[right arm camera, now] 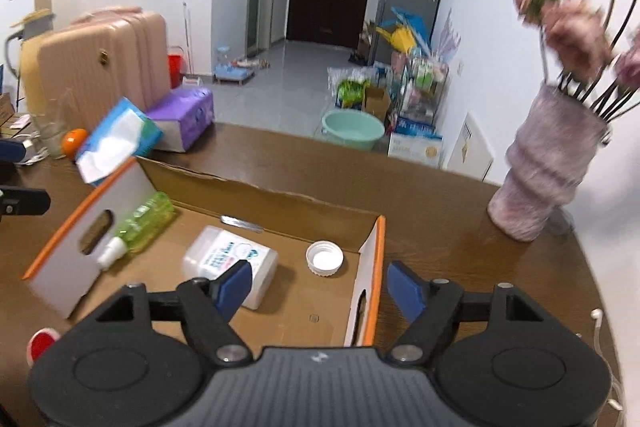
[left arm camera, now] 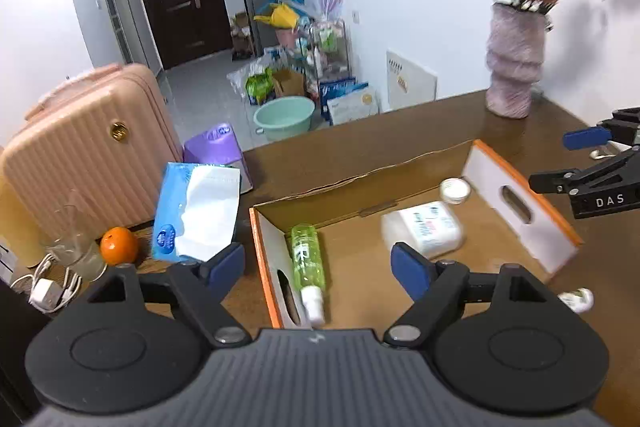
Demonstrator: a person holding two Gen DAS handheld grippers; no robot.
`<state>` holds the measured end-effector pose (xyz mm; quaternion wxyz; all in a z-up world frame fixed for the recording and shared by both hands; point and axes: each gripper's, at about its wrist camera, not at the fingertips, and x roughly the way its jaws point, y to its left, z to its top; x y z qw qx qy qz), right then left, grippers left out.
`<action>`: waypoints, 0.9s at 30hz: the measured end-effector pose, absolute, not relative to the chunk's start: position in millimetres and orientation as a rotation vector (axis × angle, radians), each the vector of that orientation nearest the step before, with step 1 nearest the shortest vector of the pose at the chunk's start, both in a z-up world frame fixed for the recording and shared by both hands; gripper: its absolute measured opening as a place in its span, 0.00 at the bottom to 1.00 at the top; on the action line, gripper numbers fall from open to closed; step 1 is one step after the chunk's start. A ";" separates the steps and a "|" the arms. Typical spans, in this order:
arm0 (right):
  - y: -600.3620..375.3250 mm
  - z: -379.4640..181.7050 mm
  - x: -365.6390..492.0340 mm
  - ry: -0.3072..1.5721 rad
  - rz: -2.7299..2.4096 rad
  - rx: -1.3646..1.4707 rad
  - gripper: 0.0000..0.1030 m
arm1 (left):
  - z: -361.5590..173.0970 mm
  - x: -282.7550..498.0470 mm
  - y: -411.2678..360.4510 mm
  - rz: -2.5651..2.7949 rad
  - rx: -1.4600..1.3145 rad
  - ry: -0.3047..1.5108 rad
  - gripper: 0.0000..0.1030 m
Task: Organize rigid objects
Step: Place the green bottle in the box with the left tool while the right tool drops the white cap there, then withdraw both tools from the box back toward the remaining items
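An open cardboard box (left arm camera: 520,203) with orange-edged white end walls lies on the brown table; it also shows in the right wrist view (right arm camera: 370,267). Inside lie a green spray bottle (left arm camera: 307,263) (right arm camera: 144,219), a white rectangular container (left arm camera: 424,229) (right arm camera: 230,259) and a white round lid (left arm camera: 454,190) (right arm camera: 325,258). My left gripper (left arm camera: 318,269) is open and empty above the box's near left end. My right gripper (right arm camera: 318,285) is open and empty, straddling the box's right end wall; it shows at the right edge of the left wrist view (left arm camera: 576,159).
A pink vase (left arm camera: 514,63) (right arm camera: 548,167) with flowers stands at the table's back right. A blue tissue pack (left arm camera: 196,213) (right arm camera: 116,143), an orange (left arm camera: 119,245) (right arm camera: 74,141), a glass (left arm camera: 74,247) and a charger cable (left arm camera: 48,287) lie left. A small white object (left arm camera: 576,299) lies right of the box.
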<state>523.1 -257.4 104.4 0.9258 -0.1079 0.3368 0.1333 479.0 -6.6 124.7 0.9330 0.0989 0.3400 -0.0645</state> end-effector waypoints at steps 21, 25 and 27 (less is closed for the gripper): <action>-293.3 138.2 288.9 0.438 0.351 -0.119 0.83 | 140.3 233.3 -31.0 -0.117 0.133 0.297 1.00; -293.8 116.6 242.3 0.366 0.356 -0.108 0.85 | 116.1 185.8 -21.5 -0.080 0.100 0.205 1.00; -295.1 100.9 217.7 0.317 0.362 -0.063 0.87 | 96.1 163.9 -16.8 -0.052 0.087 0.176 1.00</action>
